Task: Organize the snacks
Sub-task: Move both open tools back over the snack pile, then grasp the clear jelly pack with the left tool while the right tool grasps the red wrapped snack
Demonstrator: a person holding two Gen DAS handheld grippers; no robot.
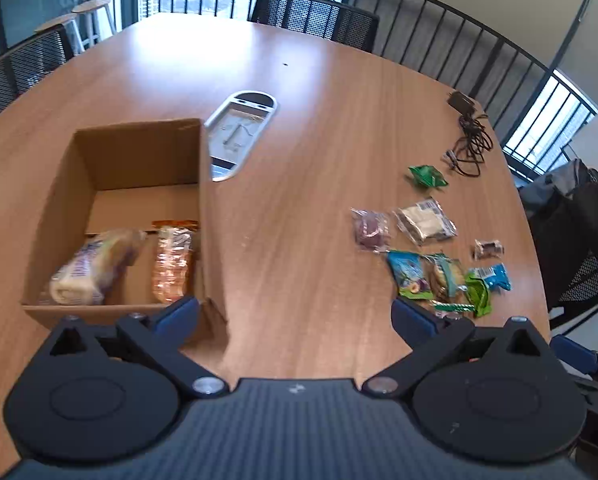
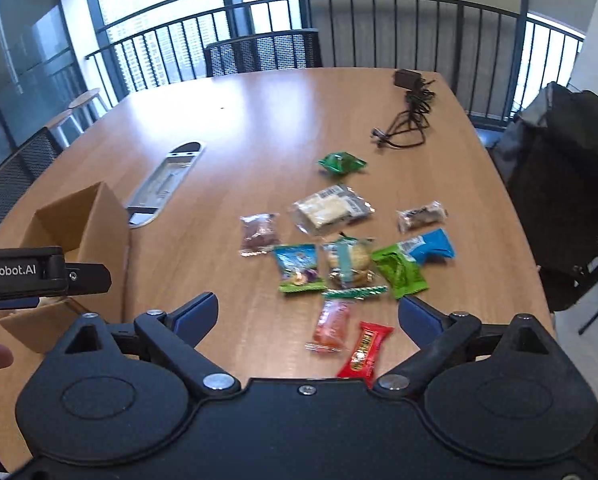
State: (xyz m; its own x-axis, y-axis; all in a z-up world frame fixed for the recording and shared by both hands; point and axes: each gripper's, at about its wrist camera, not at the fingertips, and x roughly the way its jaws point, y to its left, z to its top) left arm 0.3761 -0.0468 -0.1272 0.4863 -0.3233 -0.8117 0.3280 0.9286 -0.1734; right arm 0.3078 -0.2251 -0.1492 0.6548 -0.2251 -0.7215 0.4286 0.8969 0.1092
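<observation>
An open cardboard box [image 1: 139,152] stands on the wooden table [image 1: 299,200] at the left; it also shows in the right wrist view [image 2: 95,220]. Inside lie a pale bread pack [image 1: 95,264] and an orange snack pack [image 1: 175,260]. Several loose snack packets [image 2: 339,248] lie on the table to the right, among them a red bar [image 2: 365,350] and an orange packet [image 2: 331,324]. My left gripper [image 1: 295,312] is open and empty beside the box's near right corner. My right gripper [image 2: 309,312] is open and empty just above the red bar and orange packet.
A grey cable hatch [image 1: 241,132] is set in the table's middle. A black charger with cable [image 2: 409,116] lies at the far right. Mesh chairs [image 1: 315,16] and a railing ring the table. A chair with a dark bag [image 2: 559,184] stands at the right.
</observation>
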